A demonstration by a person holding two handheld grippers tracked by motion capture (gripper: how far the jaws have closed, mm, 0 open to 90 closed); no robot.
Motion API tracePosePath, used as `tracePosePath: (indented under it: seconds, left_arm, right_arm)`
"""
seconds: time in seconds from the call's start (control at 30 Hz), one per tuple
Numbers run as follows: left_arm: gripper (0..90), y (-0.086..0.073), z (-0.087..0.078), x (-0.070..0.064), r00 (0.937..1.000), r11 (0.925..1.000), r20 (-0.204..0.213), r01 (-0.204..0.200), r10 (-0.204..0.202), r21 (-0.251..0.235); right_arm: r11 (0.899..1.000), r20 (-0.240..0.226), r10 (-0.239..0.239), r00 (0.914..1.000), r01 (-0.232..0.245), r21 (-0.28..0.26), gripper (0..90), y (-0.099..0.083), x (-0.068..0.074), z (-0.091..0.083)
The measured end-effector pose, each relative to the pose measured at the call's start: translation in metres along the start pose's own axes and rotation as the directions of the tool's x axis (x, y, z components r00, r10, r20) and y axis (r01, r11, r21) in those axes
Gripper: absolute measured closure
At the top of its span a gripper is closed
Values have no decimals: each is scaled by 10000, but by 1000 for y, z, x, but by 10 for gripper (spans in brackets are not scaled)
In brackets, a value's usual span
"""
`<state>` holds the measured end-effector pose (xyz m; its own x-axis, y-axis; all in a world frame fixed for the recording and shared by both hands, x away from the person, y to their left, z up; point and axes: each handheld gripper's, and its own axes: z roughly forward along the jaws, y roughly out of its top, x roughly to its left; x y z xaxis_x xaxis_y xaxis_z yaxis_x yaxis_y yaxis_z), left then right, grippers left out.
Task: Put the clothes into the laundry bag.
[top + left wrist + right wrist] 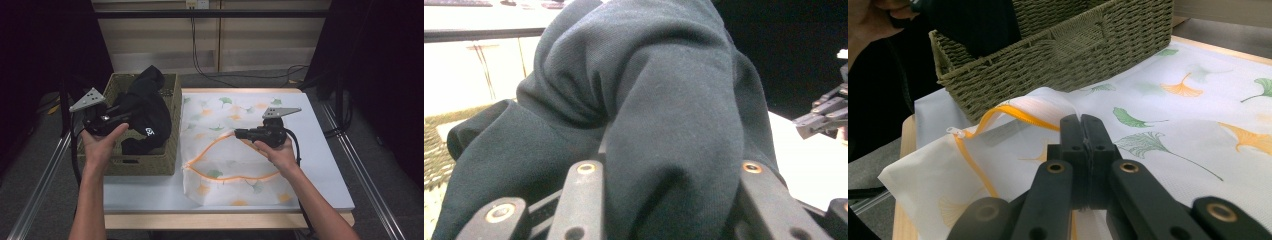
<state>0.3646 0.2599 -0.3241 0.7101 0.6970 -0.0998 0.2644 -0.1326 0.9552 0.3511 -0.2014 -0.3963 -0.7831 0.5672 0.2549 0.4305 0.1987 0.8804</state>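
With the left claw (131,117) clamped on the dark cotton garment (146,107) above the woven olive basket (170,145), and the right claw (236,133) pinched shut on the orange-zippered white mesh laundry bag (235,150), the transfer step appears underway; next, carry the garment into the bag mouth.

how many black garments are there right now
1: the black garment hangs from the left gripper above the woven basket. More may lie hidden beneath it in the basket.
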Motion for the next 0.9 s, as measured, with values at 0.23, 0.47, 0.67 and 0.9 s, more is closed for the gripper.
tracePosePath:
  seconds: [0.23,0.47,0.67,0.9]
  left_arm:
    - [642,0,6,-10,9989,9998,445,-164,170,-129]
    - [641,8,8,-23,9962,9984,761,-387,418,-413]
    - [641,14,3,-35,9941,9970,913,-530,580,-557]
    - [639,6,8,-52,9916,9940,818,-967,1007,-515]
  right_arm:
    - [10000,36,18,10000,-18,-37,899,0,-1,0]
    - [10000,43,50,10000,-50,-42,899,0,-2,0]
    - [9997,132,161,9998,-159,-197,900,0,-4,-1]
    - [9999,26,139,9999,-139,-71,900,-1,-5,2]
